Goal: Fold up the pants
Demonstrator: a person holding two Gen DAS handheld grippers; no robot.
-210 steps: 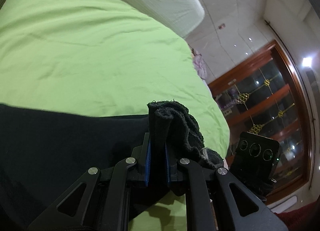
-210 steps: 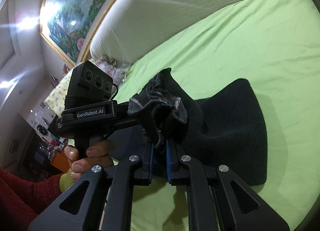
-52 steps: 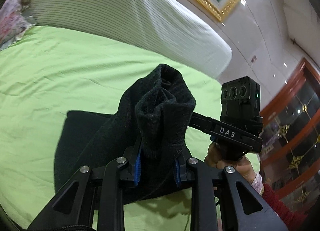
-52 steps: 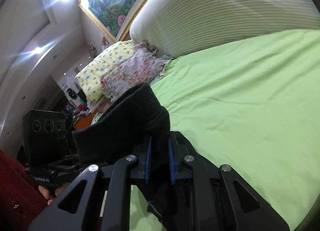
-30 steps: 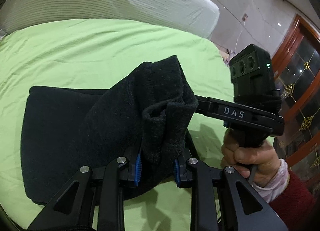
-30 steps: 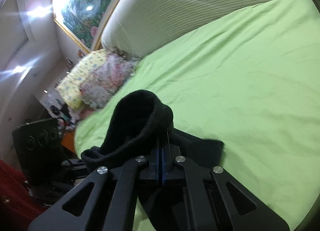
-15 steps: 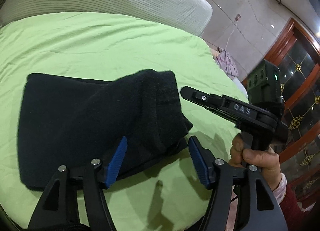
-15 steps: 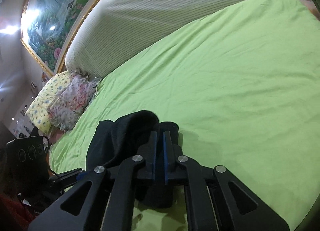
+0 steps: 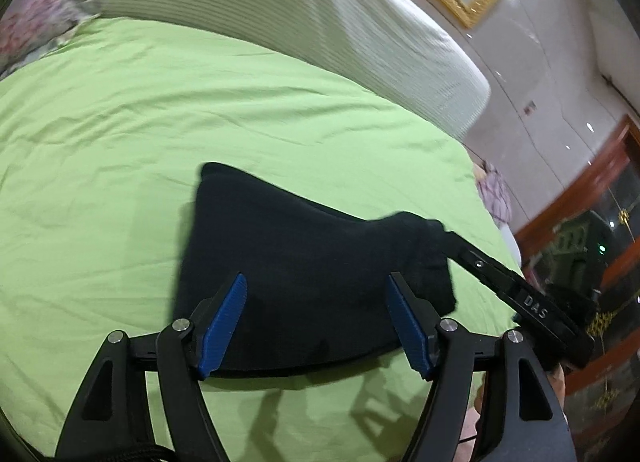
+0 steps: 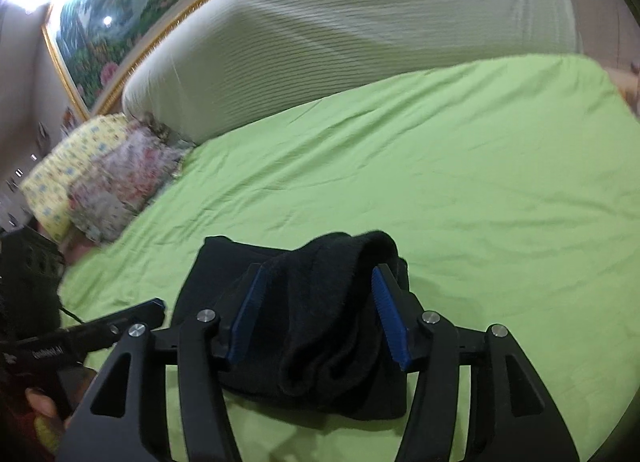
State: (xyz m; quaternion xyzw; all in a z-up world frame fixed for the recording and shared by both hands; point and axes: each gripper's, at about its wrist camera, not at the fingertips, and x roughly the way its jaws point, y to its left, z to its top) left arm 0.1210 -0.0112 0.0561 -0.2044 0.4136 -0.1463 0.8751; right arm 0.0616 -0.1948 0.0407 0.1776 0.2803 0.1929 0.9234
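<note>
The black pants (image 9: 304, 270) lie folded in a compact stack on the green bedsheet (image 9: 120, 133). My left gripper (image 9: 316, 302) is open, its blue pads on either side of the stack's near edge, holding nothing. In the right wrist view the pants (image 10: 312, 326) bulge up in a loose fold between the jaws. My right gripper (image 10: 318, 294) is open around that fold, pads apart from the cloth. It also shows in the left wrist view (image 9: 520, 294), at the stack's right corner.
A white ribbed headboard cushion (image 10: 360, 33) runs along the back of the bed. Floral pillows (image 10: 100, 177) lie at the left. A gold-framed painting (image 10: 120, 1) hangs above. A wooden cabinet (image 9: 600, 221) stands right of the bed.
Both grippers carried the gathered pants over, laid them down as a fold onto the stack and opened. The left opened half a second ago, the right just now.
</note>
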